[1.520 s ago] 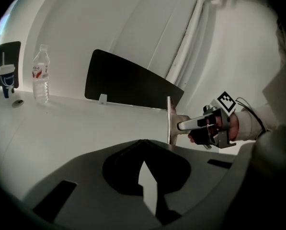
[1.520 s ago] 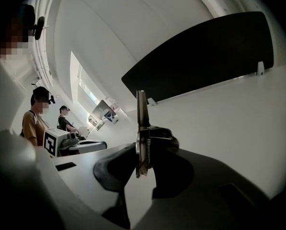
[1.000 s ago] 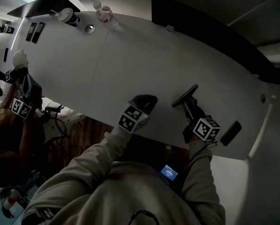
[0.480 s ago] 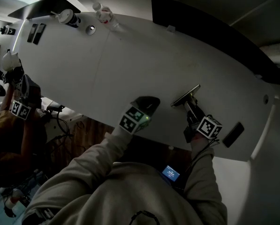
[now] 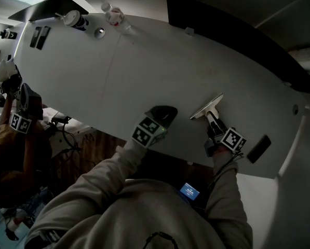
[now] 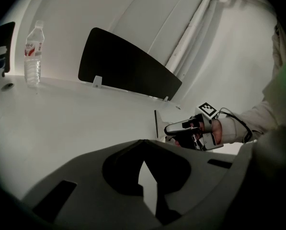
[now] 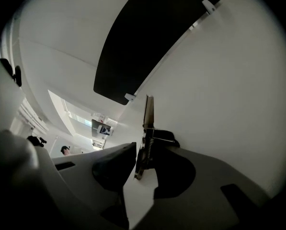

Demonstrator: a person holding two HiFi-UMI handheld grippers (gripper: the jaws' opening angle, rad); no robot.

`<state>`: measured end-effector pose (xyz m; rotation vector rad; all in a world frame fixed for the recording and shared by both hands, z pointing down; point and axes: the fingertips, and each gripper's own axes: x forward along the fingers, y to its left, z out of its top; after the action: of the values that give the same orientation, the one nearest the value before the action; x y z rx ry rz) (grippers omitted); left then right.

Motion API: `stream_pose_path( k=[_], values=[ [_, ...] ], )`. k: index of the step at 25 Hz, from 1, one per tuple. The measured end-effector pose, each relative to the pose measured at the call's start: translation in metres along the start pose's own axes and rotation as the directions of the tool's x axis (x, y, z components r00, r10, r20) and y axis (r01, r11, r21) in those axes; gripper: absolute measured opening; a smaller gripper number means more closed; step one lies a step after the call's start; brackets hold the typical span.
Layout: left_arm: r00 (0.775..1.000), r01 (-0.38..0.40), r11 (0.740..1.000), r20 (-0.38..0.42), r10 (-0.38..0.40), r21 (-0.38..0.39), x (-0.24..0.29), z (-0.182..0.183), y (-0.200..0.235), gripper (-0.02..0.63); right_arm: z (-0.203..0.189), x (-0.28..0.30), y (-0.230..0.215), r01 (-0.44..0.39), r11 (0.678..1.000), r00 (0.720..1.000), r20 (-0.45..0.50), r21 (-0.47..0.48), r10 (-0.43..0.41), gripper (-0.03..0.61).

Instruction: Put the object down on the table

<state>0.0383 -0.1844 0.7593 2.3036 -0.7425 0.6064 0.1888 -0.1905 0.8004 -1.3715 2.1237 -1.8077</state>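
White table, water bottle, dark divider

An office-like lab: long white table with black desk dividers, cables beneath

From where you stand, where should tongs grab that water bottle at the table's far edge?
Probably around the middle of the water bottle, coming in level from the near side: it stands upright, its body is round and slim, and open table lies before it.
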Motion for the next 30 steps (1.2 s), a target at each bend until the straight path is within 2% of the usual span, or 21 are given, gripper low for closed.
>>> stream_pose_path(
  k=[3, 7, 9, 13, 17, 18, 21, 24, 26, 30],
  values=[
    [1.0, 0.004, 1.0, -0.006, -0.004, 0.009, 0.002, -0.002, -0.003, 0.003, 0.0, -0.002, -0.005, 0.056, 0.998, 0.998, -0.011, -0.043, -0.056, 0.126],
    [1.0, 0.005, 1.0, -0.007, -0.005, 0.002, 0.002, -0.004, -0.006, 0.003, 0.002, -0.003, -0.005, 0.078, 0.993, 0.997, -0.004, -0.086, -0.078, 0.155],
    [1.0, 0.007, 1.0, -0.005, -0.007, 0.006, 0.0, -0.002, -0.007, 0.003, 0.003, -0.004, -0.004, 0.111, 0.983, 0.993, -0.011, -0.147, -0.114, 0.161],
    [1.0, 0.011, 0.999, -0.016, -0.011, 0.04, 0.001, -0.003, -0.01, 0.003, 0.0, -0.001, -0.003, 0.179, 0.921, 0.977, -0.049, -0.347, -0.208, 0.178],
    [1.0, 0.02, 0.999, -0.01, -0.02, 0.028, 0.001, -0.004, -0.013, 0.003, -0.001, -0.002, -0.006, 0.233, 0.857, 0.955, -0.057, -0.459, -0.291, 0.184],
    [1.0, 0.023, 0.999, -0.012, -0.023, 0.028, 0.002, -0.004, -0.013, 0.003, 0.0, -0.002, -0.006, 0.237, 0.859, 0.955, -0.053, -0.453, -0.292, 0.184],
    [1.0, 0.028, 0.999, -0.014, -0.028, 0.025, 0.002, -0.006, -0.012, 0.003, 0.006, -0.005, -0.005, 0.229, 0.92, 0.968, -0.022, -0.318, -0.249, 0.183],
    [1.0, 0.025, 0.999, -0.008, -0.025, 0.023, 0.0, -0.006, -0.009, 0.003, 0.012, -0.011, 0.0, 0.21, 0.956, 0.976, -0.006, -0.205, -0.216, 0.183],
    [1.0, 0.023, 0.999, 0.002, -0.023, 0.027, -0.001, -0.005, -0.007, 0.003, 0.013, -0.014, 0.003, 0.215, 0.954, 0.975, -0.009, -0.207, -0.222, 0.183],
    [1.0, 0.019, 0.999, 0.015, -0.019, 0.027, -0.005, -0.003, -0.007, 0.003, 0.013, -0.022, -0.004, 0.274, 0.928, 0.959, -0.001, -0.251, -0.284, 0.183]
  ],
)
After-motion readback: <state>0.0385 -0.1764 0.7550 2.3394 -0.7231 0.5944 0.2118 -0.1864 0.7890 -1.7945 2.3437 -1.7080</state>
